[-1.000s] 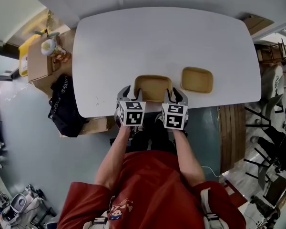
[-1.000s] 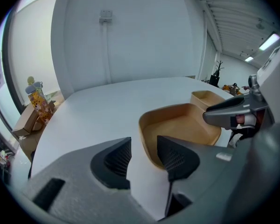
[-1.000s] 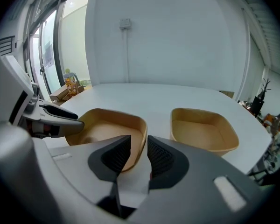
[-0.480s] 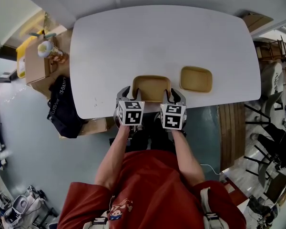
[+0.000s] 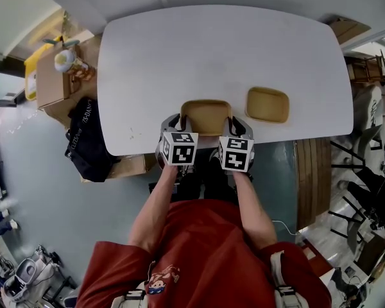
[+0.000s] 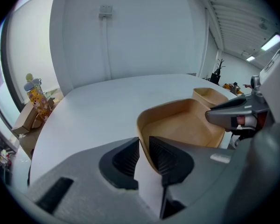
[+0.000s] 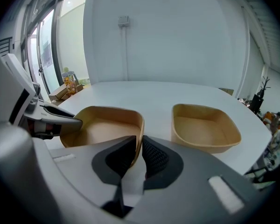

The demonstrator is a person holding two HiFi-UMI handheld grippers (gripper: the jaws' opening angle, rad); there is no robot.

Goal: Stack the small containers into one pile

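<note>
Two tan, shallow containers sit on the white table point(image 5: 212, 50). The near container point(image 5: 205, 116) lies at the front edge, and the second container point(image 5: 267, 104) rests apart to its right. My left gripper point(image 6: 144, 146) has just been closing and is shut on the near container's point(image 6: 182, 122) left wall. My right gripper point(image 7: 140, 148) has just been closing too and is shut on the right wall of the same container point(image 7: 107, 125). In the head view the left gripper point(image 5: 174, 126) and the right gripper point(image 5: 236, 126) flank it. The second container point(image 7: 205, 127) is untouched.
Cardboard boxes point(image 5: 51, 76) and a black bag point(image 5: 86, 143) lie on the floor left of the table. Chairs and stands point(image 5: 372, 191) crowd the right side. A wall stands behind the table's far edge.
Both grippers' jaws have narrowed onto the near container's side walls. Neither hand has shifted, and both containers lie where they were.
</note>
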